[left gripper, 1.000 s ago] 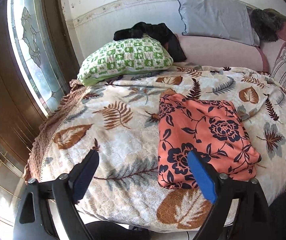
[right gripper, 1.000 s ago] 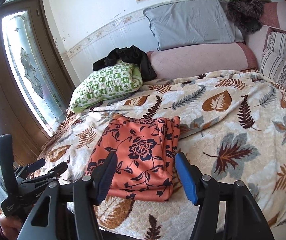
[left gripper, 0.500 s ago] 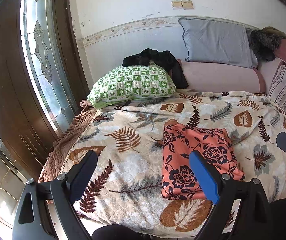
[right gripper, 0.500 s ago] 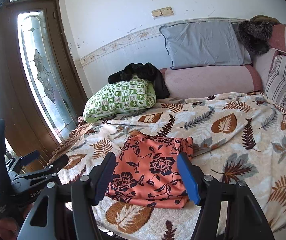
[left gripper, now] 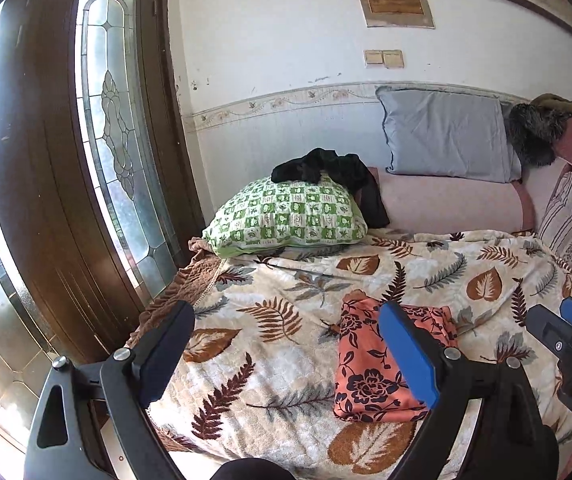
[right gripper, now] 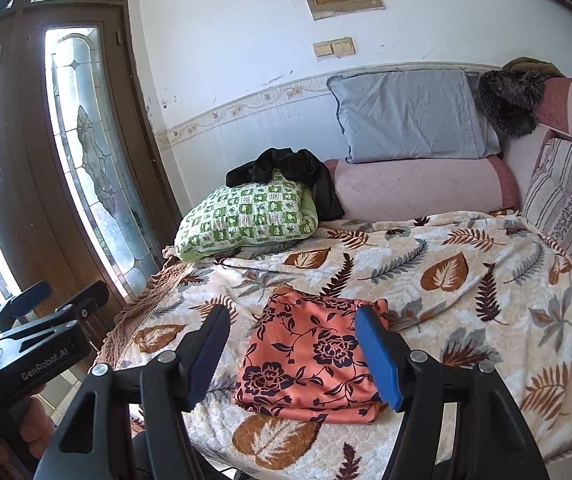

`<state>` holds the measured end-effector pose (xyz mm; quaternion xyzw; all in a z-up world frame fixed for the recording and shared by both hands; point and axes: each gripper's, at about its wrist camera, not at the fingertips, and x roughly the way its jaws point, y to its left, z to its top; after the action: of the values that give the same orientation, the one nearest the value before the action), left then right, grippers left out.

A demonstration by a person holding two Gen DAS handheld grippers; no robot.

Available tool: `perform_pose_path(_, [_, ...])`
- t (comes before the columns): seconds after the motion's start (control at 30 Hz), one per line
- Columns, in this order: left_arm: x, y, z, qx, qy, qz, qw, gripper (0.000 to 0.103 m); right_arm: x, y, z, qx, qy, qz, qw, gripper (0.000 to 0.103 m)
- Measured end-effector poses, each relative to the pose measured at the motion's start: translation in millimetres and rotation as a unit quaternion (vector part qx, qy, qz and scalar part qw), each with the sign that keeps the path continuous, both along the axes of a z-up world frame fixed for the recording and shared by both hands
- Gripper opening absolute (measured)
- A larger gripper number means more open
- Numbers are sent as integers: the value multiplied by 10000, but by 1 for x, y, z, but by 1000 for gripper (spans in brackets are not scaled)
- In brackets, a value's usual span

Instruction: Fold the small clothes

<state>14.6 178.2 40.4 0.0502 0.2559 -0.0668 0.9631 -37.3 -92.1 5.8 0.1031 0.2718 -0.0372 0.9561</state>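
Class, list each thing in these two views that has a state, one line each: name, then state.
Orange garment: folded, flat on the blanket, untouched.
Left tongs: open, empty, above the bed.
Right tongs: open, empty, above the bed.
Black garment: crumpled, draped over the green pillow.
Grey pillow: upright against the wall.
Door: shut.

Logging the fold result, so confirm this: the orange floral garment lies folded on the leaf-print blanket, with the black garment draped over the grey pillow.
One detail is wrong. The black garment is draped over the green checked pillow, not the grey pillow; the right wrist view shows it. The orange floral garment does lie folded on the leaf-print blanket.
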Motion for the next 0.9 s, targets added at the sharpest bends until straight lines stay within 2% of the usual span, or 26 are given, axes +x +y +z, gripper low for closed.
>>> perform_pose_path(0.47, [-29,15,38,-183,-171,-73,9997,94,-38,18,48,-317,-489,83,9983,71])
perform_pose_path(0.9, [-29,10,56,-262,-249,-225,9991,94,-36,24,59,-464,-601,116,9970,73])
